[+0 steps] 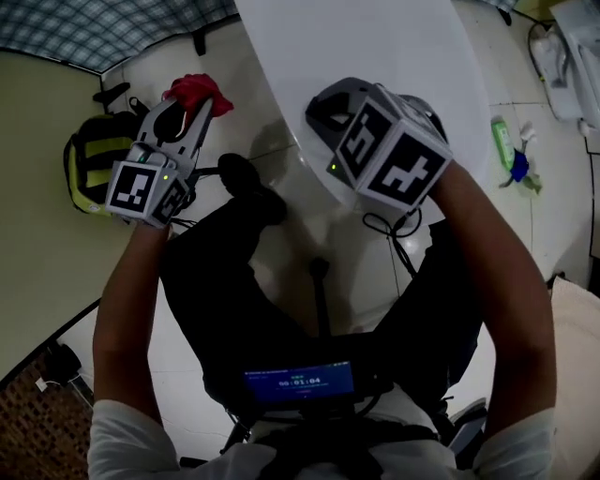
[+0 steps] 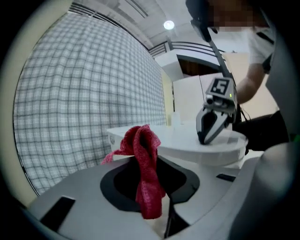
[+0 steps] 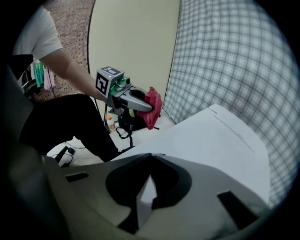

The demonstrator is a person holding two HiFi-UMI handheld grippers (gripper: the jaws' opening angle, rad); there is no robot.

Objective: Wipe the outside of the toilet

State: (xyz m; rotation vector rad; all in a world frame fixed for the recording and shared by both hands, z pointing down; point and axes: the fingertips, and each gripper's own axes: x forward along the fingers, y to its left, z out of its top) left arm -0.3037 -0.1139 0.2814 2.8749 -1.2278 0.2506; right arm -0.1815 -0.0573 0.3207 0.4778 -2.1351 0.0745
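The white toilet lid fills the top middle of the head view. My left gripper is held up to the left of the toilet, off its surface, and is shut on a red cloth. In the left gripper view the red cloth hangs bunched between the jaws. My right gripper is shut with nothing in it, its tips down at the lid's near edge. It shows on the lid's rim as the right gripper. In its own view the right gripper points over the lid.
A yellow and black backpack lies on the floor at left. A checked curtain hangs behind the toilet. A green bottle and a blue item lie on the floor at right. The person's dark-trousered legs are in front of the toilet.
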